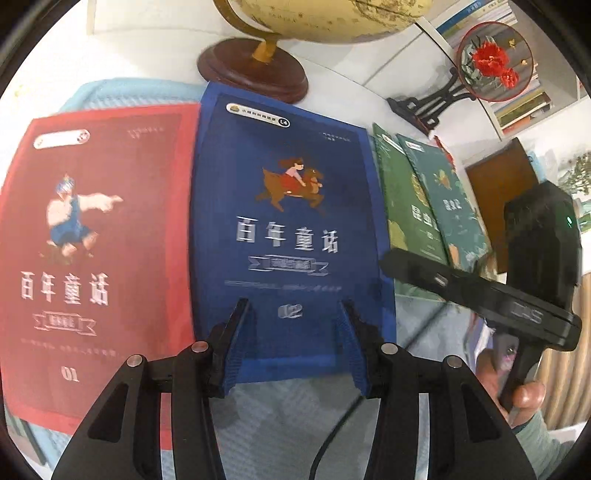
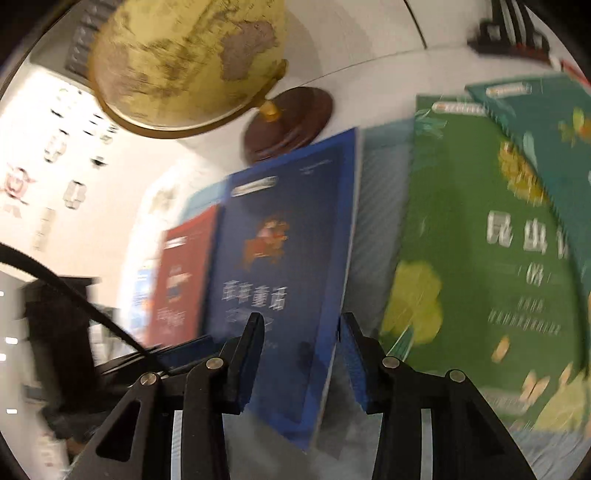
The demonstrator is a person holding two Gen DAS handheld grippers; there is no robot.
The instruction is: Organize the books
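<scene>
A blue book lies flat on a pale blue mat, with a red book touching its left side. Two overlapping green books lie to its right. My left gripper hovers open over the blue book's near edge, nothing between its fingers. My right gripper, held by a hand, reaches in from the right to the blue book's right edge. In the blurred right wrist view that blue book has its right edge running between the fingers of my right gripper, whose pads stand apart from it. The green book lies just right.
A globe on a round wooden base stands right behind the blue book. A round embroidered flower ornament on a black stand sits at the back right. Shelved books and a brown box are beyond it.
</scene>
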